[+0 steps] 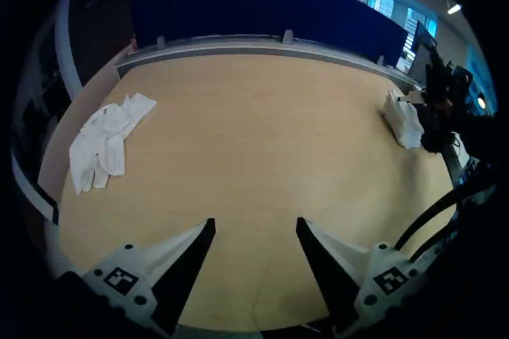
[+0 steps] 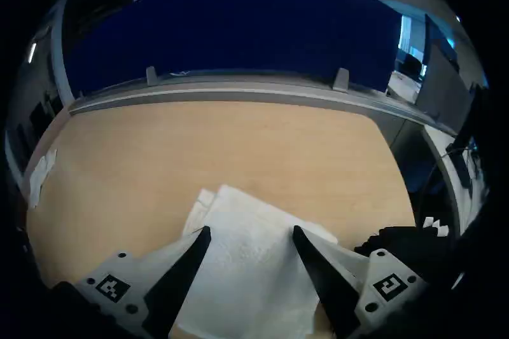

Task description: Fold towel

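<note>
While my left hand-held gripper [image 1: 256, 223] hangs over the bare near middle of the desk [image 1: 267, 129] with its fingers spread wide and nothing between them, my right hand-held gripper [image 2: 250, 232] sits low over a folded towel [image 2: 254, 262] at the right side of the desk. Its fingers are just as wide, one over each side of the cloth and not pressing on it. That towel lies flat in neat white layers, and from the left gripper view I see it as a small stack close to the desk's right edge. A second, crumpled towel [image 1: 105, 142] lies in a loose heap at the far left, well apart from both of my tools and short of the blue partition [image 1: 267, 11]. I judge the step in hand to be the gap between towels: one looks finished and put aside, and the other has not been started. The next move, as I see it, calls for taking the left tool across to the heap, finding a free corner or edge, closing on it, and drawing the cloth out flat toward the middle so both tools can work it.
</note>
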### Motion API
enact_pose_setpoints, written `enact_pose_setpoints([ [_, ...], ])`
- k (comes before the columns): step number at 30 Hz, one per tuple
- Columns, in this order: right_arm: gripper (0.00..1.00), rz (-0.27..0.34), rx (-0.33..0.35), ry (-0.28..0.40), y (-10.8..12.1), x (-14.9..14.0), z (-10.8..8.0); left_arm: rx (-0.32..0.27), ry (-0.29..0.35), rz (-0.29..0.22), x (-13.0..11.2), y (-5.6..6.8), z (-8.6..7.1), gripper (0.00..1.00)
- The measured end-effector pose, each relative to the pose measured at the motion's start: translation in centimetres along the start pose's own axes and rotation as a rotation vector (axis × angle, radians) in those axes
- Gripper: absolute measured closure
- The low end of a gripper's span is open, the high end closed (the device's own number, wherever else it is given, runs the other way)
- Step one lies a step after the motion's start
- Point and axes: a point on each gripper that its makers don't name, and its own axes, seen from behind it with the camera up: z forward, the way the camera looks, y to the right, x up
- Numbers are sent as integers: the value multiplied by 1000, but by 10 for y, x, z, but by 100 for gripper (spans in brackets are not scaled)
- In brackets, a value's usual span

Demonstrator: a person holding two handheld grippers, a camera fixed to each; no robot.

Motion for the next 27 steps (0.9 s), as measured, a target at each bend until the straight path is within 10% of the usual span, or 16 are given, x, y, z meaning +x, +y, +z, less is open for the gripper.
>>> enact_pose_setpoints([
  [27,0,-19,49,25,-10,1,1,8,-1,-1,8,2,3,6],
])
